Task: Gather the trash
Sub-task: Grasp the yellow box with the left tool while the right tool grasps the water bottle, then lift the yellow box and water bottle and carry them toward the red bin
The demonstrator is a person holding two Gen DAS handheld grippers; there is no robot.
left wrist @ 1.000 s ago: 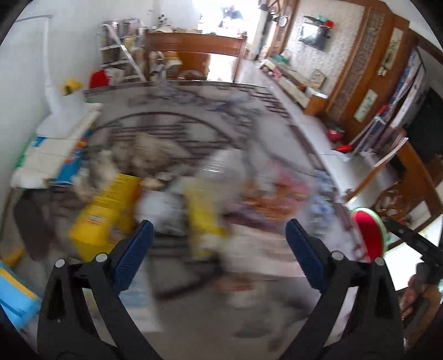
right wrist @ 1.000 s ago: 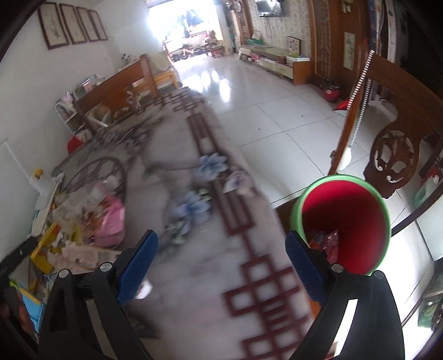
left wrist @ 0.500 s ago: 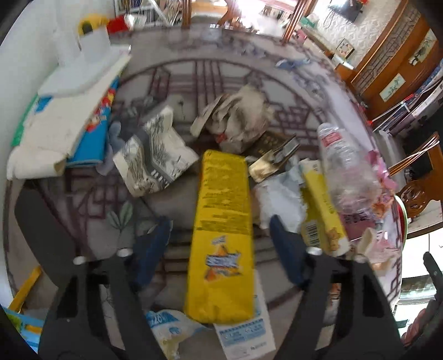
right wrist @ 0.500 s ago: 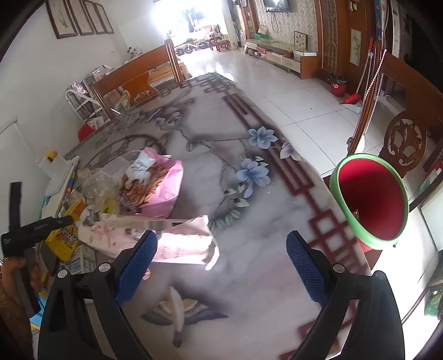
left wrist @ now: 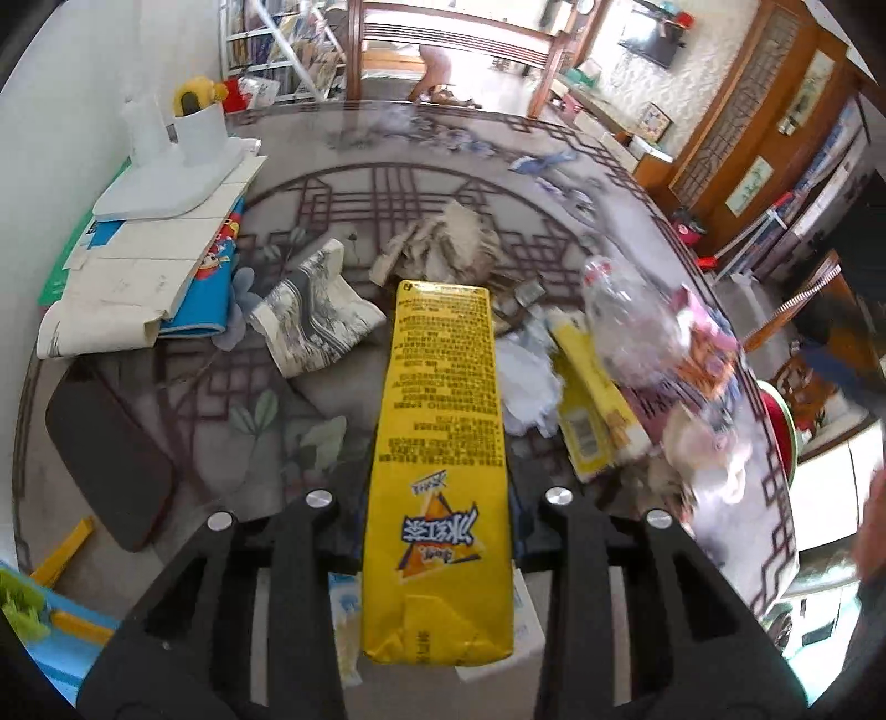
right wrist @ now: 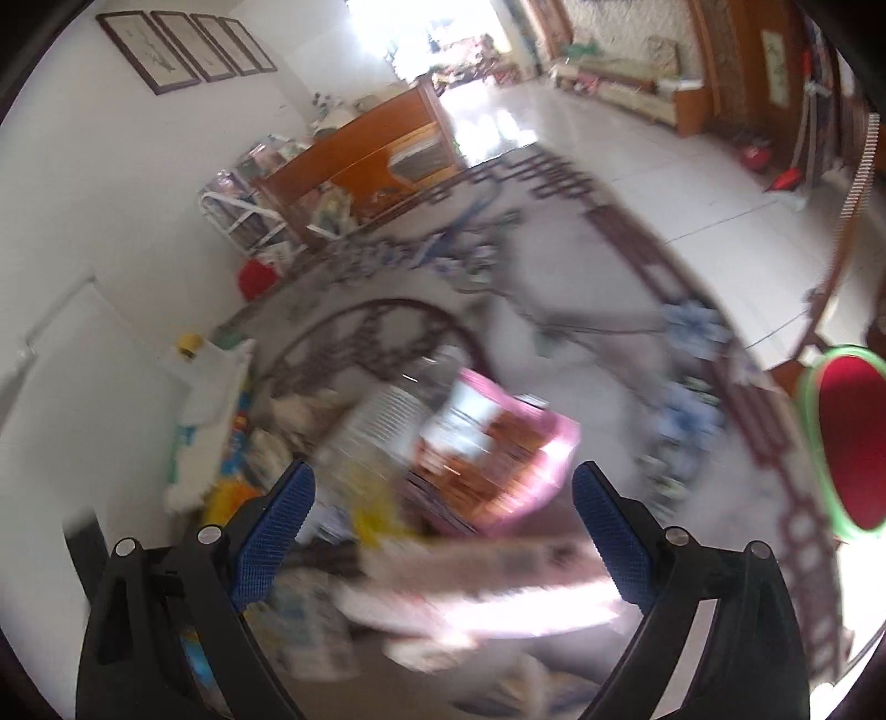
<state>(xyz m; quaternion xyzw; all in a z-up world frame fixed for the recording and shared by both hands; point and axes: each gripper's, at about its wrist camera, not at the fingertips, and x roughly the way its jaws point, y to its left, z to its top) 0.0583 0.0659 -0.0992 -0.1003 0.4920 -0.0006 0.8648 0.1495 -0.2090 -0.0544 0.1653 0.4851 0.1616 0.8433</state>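
In the left wrist view my left gripper (left wrist: 440,498) is shut on a long yellow drink carton (left wrist: 440,443) that lies lengthwise between its fingers on the patterned table. Around it lie crumpled paper (left wrist: 448,246), a printed paper bag (left wrist: 315,327), a second yellow carton (left wrist: 592,399), a clear plastic bottle (left wrist: 626,321) and a pink snack bag (left wrist: 709,349). In the blurred right wrist view my right gripper (right wrist: 443,531) is open above the pink snack bag (right wrist: 498,443) and a pale wrapper (right wrist: 487,581). A red bin with a green rim (right wrist: 847,437) stands at the right, off the table.
A stack of white boxes and a blue book (left wrist: 160,243) sits at the table's left by the wall. A dark flat pad (left wrist: 105,437) lies at the near left. Wooden chairs (left wrist: 459,50) stand at the far end; tiled floor (right wrist: 637,144) lies to the right.
My left gripper has come down over the yellow carton and shut on it. My right gripper has swung left from the bin toward the trash pile, still open.
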